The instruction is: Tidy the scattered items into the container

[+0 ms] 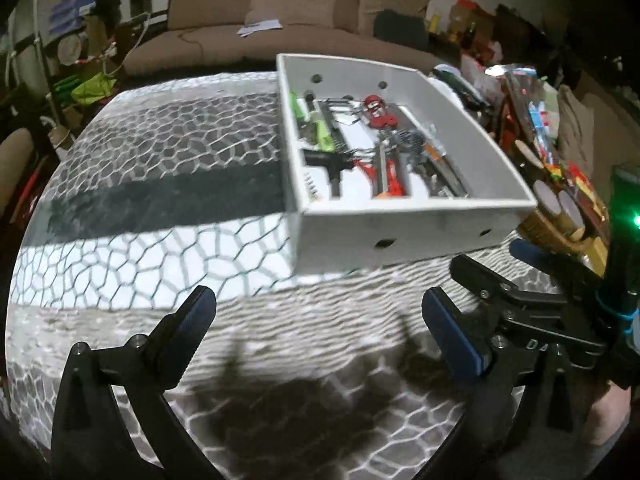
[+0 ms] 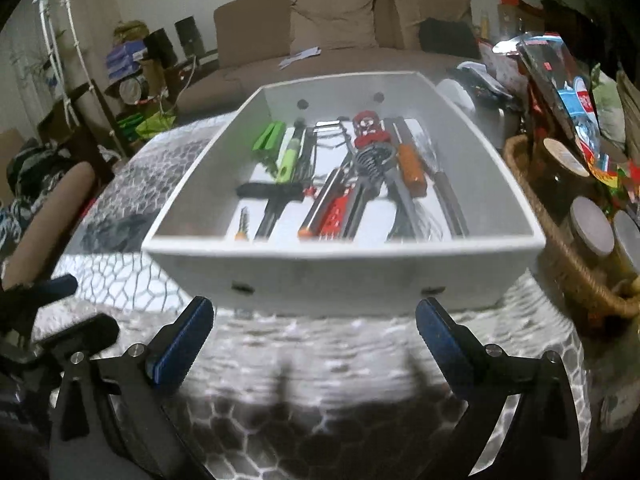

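Observation:
A white box [image 1: 400, 232] [image 2: 340, 276] stands on the patterned tablecloth [image 1: 160, 160]. Inside lie several utensils: a green-handled peeler [image 2: 288, 162], a red can opener [image 2: 368, 130] [image 1: 376, 110], a wire whisk [image 2: 370, 162] and an orange-handled tool [image 2: 412, 168]. My left gripper [image 1: 316, 308] hangs open and empty over the cloth, short of the box's near-left corner. My right gripper [image 2: 314, 312] is open and empty too, just before the box's near wall. Each shows in the other's view: the right gripper [image 1: 492, 258] at the right, the left gripper [image 2: 80, 306] at the far left.
A wicker basket [image 2: 560, 248] [image 1: 548, 232] of lidded jars sits close against the box's right side, with snack bags [image 2: 560, 80] piled behind it. A brown sofa [image 2: 340, 20] runs behind the table. Boxes and clutter stand at the far left.

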A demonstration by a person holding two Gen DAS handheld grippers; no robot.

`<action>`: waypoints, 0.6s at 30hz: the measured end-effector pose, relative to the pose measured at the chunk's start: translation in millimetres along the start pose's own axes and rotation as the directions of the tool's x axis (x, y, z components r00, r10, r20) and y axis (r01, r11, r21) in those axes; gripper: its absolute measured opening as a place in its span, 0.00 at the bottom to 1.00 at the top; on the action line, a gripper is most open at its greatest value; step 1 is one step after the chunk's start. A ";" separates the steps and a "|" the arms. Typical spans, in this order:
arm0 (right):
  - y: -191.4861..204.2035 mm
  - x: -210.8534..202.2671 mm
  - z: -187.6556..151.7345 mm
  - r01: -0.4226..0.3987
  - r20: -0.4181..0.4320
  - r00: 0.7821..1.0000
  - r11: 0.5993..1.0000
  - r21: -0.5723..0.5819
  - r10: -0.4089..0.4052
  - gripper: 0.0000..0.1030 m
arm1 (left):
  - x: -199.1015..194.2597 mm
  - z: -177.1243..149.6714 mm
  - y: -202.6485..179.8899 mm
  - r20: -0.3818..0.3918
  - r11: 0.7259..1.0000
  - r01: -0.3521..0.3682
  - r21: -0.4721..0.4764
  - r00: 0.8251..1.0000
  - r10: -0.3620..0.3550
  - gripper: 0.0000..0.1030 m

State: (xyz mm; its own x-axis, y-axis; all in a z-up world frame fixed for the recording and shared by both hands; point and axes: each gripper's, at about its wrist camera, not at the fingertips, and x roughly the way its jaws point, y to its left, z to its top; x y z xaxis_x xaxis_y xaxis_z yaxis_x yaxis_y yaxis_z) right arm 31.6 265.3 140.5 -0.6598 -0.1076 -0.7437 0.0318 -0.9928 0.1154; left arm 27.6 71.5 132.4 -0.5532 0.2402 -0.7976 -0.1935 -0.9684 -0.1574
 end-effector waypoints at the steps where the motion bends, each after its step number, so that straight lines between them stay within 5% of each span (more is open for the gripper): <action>1: 2.7 0.8 -5.3 -0.001 -0.004 1.000 1.000 0.001 0.001 1.00 | 1.3 -5.9 5.4 -0.003 1.000 -0.007 -0.005 1.000 0.007 1.00; 18: 30.2 60.6 -57.1 0.027 -0.070 0.997 0.999 0.029 -0.025 1.00 | 74.7 -60.3 67.2 -0.064 0.990 -0.112 -0.080 0.992 0.107 1.00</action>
State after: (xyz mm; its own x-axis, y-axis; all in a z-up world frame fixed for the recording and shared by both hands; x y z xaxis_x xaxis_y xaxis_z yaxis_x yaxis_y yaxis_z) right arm 35.5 225.9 61.4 -0.6066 -0.0857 -0.7904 -0.0078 -0.9935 0.1138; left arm 22.2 20.3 27.2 -0.5174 0.1303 -0.8458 -0.0645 -0.9915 -0.1134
